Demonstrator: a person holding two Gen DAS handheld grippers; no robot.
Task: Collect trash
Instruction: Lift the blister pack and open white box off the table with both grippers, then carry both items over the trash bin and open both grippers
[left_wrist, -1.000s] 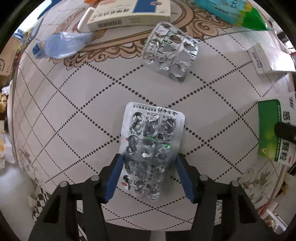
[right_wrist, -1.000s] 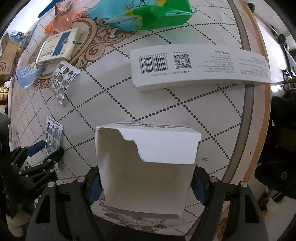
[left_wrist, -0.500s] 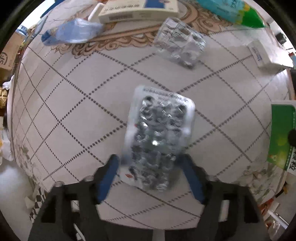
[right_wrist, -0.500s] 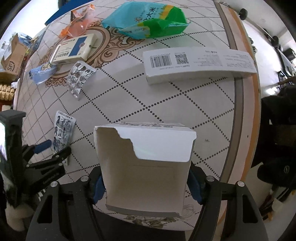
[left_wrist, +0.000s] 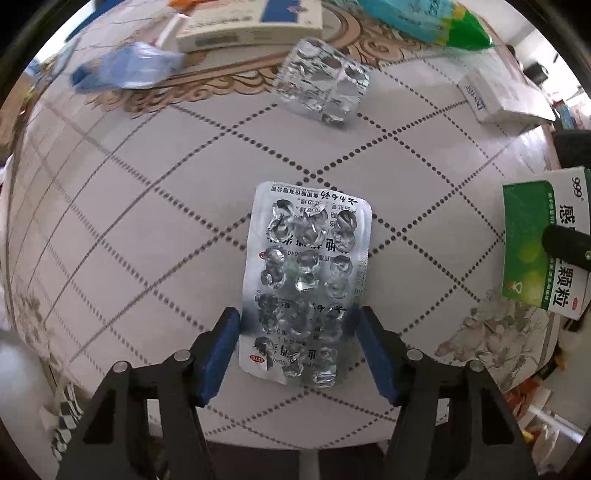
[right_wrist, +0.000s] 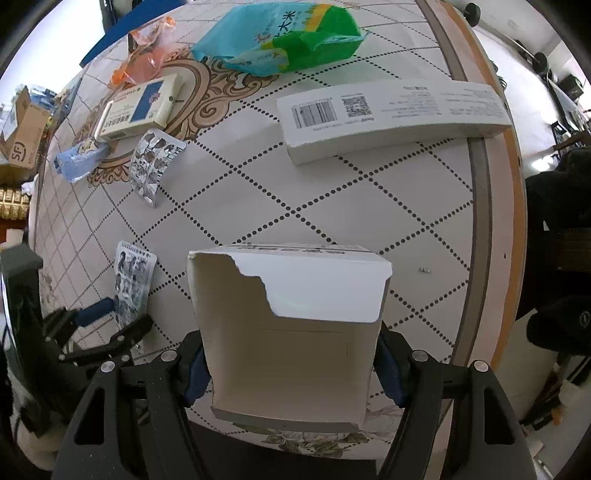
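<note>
Right tool (right_wrist: 291, 373) tips behind torn box (right_wrist: 291, 332)

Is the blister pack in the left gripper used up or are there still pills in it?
Used up, it seems: the blister pack between the left gripper's fingers shows torn foil and crushed pockets in every visible row.

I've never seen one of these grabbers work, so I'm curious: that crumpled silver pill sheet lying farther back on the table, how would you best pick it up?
Judging by its pose, grip the crumpled blister sheet across its narrow width, at the raised near corner. It curls off the table there, so one finger could probably slip beneath. Come from the near side, low; both grippers are occupied now.
</note>
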